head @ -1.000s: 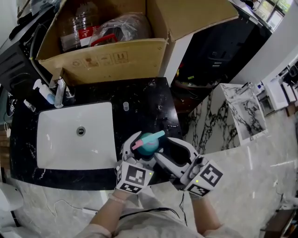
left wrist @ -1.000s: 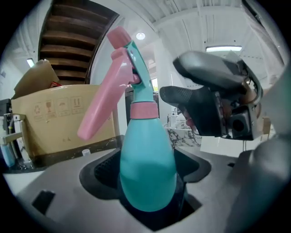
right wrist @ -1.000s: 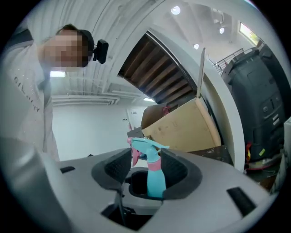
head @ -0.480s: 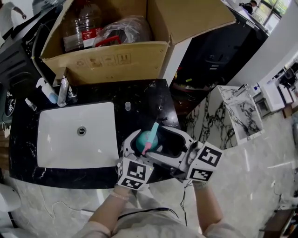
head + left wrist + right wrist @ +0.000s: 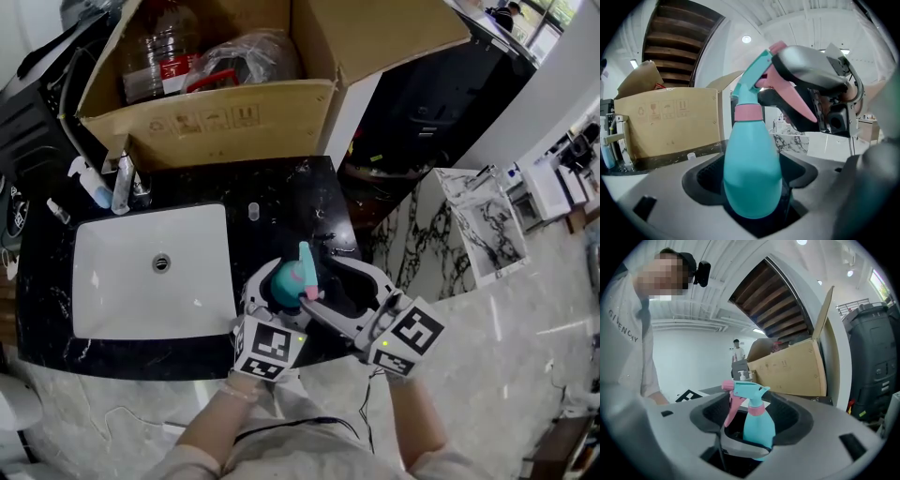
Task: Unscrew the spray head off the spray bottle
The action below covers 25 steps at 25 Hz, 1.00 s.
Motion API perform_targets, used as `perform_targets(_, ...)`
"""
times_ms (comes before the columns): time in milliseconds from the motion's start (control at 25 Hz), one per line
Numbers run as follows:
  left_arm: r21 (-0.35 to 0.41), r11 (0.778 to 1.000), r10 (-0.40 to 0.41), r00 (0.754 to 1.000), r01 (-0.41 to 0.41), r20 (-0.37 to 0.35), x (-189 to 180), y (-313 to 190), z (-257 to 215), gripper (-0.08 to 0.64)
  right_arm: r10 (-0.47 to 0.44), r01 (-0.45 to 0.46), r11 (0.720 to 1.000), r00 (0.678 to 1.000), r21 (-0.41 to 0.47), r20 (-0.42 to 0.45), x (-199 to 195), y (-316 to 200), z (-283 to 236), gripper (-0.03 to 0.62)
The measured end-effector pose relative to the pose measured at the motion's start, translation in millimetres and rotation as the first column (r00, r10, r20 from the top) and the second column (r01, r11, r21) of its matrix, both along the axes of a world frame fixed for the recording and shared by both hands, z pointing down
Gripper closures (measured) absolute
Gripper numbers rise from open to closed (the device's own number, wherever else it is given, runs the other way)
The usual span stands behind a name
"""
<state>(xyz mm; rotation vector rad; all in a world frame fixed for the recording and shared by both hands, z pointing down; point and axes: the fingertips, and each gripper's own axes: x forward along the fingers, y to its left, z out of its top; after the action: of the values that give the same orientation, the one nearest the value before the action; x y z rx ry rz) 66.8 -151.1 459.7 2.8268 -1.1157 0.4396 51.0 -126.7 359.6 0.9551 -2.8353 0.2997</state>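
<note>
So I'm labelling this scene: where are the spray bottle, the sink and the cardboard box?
spray bottle (image 5: 752,173), left gripper view, teal body.
sink (image 5: 122,291), head view, bare white basin.
cardboard box (image 5: 272,117), head view, front wall.

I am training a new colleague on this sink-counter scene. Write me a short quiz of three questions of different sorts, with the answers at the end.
1. True or false: the left gripper is shut on the body of the teal plastic spray bottle.
2. In the head view, the white rectangular sink lies: A) left of the bottle; B) right of the bottle; C) directly under the bottle.
3. Fill the gap: the jaws of the right gripper stand around the bottle's teal-and-pink ____.

Key
1. True.
2. A.
3. Spray head. It is between the jaws, which have just been closing but do not press on it yet.
</note>
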Motion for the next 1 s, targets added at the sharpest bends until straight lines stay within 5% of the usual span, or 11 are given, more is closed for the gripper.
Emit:
perform_targets(520, -0.016, 0.999, 0.048, 0.999, -0.048, -0.009, 1.2, 4.7, 0.9, 0.193, 0.173, -0.172, 0.984, 0.985, -0.037, 0.009, 59.6, -20.3, 15.6, 0.408)
perform_targets(1000, -0.022, 0.999, 0.047, 0.999, -0.047, -0.019, 1.6, 6.4, 0.9, 0.193, 0.208, -0.206, 0.977, 0.977, -0.061, 0.042, 44.5, -51.4, 22.6, 0.449)
